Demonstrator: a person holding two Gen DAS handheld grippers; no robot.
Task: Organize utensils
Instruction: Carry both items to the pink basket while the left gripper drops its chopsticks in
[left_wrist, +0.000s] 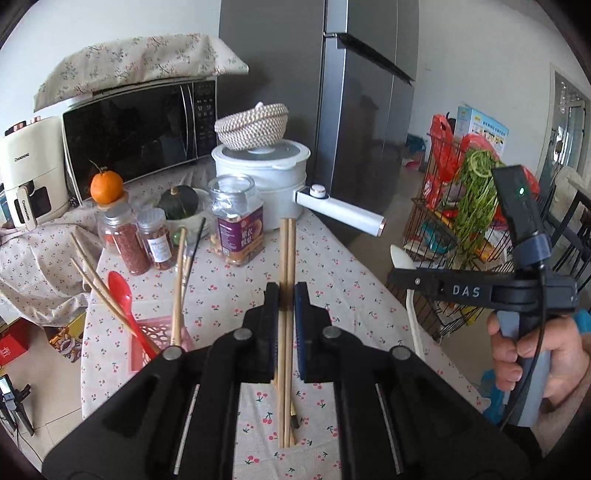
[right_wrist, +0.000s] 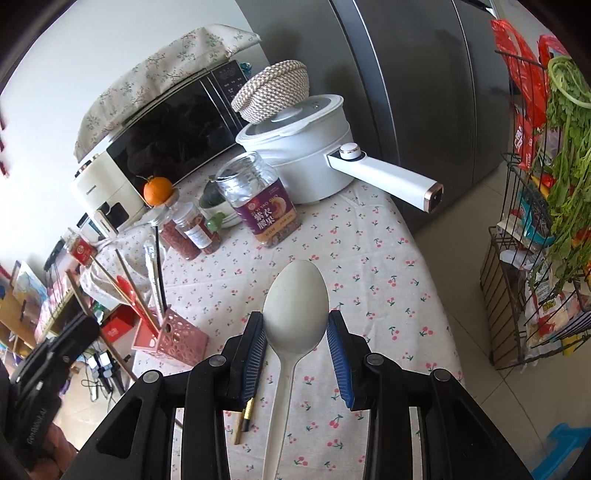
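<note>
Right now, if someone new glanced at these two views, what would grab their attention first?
Probably the pale spoon filling the right wrist view, its bowl between the right gripper fingers above the cherry-print tablecloth. In the left wrist view, the left gripper straddles a pair of wooden chopsticks. At the table's left edge, a pink basket holds a red spoon and more chopsticks.

Black tools (left_wrist: 286, 295) with ribbed blue pads (right_wrist: 338, 354), silver pivot screws, white "DAS" lettering, bare-skinned hand (left_wrist: 535, 365).

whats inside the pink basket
The pink basket holds a red spoon, wooden chopsticks and thin dark sticks, all leaning out. Their lower ends and the bottom are hidden by its walls.
</note>
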